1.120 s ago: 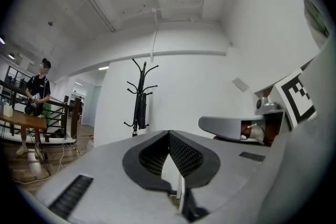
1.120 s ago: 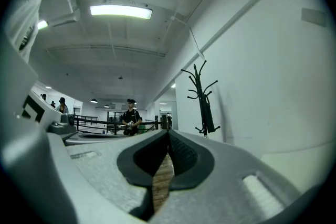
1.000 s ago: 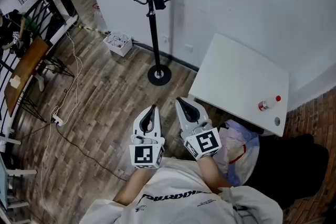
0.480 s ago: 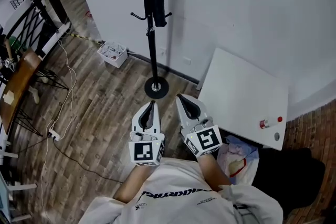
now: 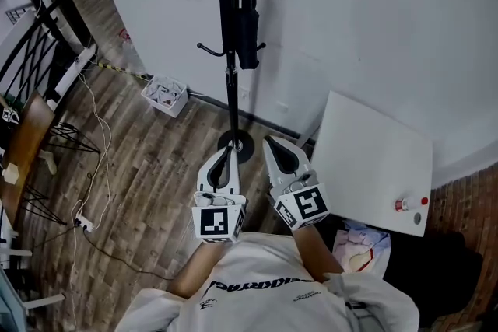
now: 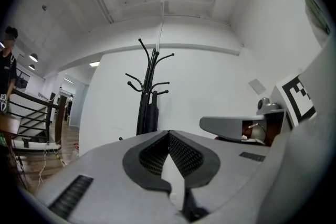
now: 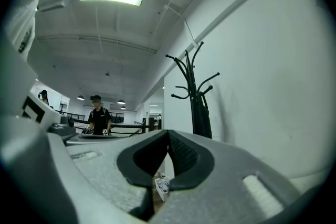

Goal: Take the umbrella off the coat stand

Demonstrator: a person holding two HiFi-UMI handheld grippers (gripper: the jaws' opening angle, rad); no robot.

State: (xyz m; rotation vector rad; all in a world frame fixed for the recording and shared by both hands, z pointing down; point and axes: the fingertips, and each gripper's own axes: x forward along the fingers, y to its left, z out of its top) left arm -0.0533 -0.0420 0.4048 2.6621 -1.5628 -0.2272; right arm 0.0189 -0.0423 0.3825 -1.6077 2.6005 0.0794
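Observation:
A black coat stand [image 5: 228, 50] rises in front of a white wall, its round base [image 5: 243, 145] on the wood floor. A folded black umbrella [image 5: 249, 27] hangs from a hook on the pole's right side. My left gripper [image 5: 226, 155] and right gripper [image 5: 270, 142] are held side by side, both shut and empty, with their tips just short of the base. In the left gripper view the stand [image 6: 148, 86] and umbrella [image 6: 152, 119] appear beyond the shut jaws [image 6: 169, 135]. The right gripper view shows the umbrella [image 7: 202, 119] above its shut jaws [image 7: 168, 135].
A white table [image 5: 373, 159] with a red-capped bottle [image 5: 403, 205] stands to the right, a bag [image 5: 362, 245] below it. A white crate [image 5: 165, 95] sits by the wall. Cables [image 5: 89, 167], a wooden table [image 5: 19, 159] and a railing are at the left. A person [image 7: 97, 115] stands far off.
Both grippers have moved forward together toward the coat stand. The stand and umbrella now look nearer and larger, and the base lies just past the fingertips.

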